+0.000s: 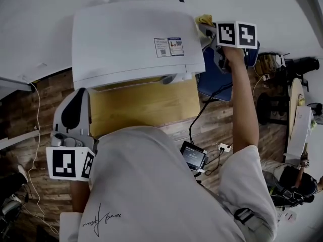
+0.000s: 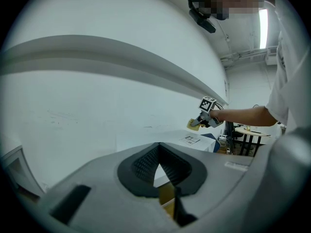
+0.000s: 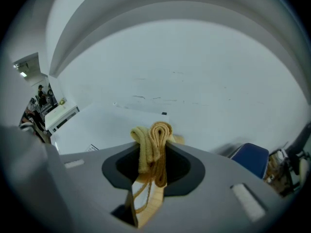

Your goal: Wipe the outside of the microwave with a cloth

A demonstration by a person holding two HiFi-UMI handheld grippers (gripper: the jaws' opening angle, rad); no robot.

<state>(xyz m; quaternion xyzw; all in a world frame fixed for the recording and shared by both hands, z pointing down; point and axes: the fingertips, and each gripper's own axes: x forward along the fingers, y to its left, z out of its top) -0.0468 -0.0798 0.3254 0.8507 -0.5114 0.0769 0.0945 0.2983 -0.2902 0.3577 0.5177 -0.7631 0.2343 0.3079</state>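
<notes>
My right hand-held gripper (image 1: 211, 33) is clenched on a folded yellow cloth (image 3: 154, 137), which bunches up between its jaws. It holds the cloth at the far right corner of the white microwave (image 1: 131, 39), on or just above the top panel; I cannot tell whether it touches. My left hand-held gripper (image 2: 158, 166) is closed on nothing and hangs low by the microwave's left front, off the wooden table (image 1: 146, 105).

I judge the wiping to be under way on the top, with the sides and front left to do; no surface shows streaks or dirt to confirm either.

Two stickers (image 1: 169, 47) sit on the top, their print too small to read.
</notes>
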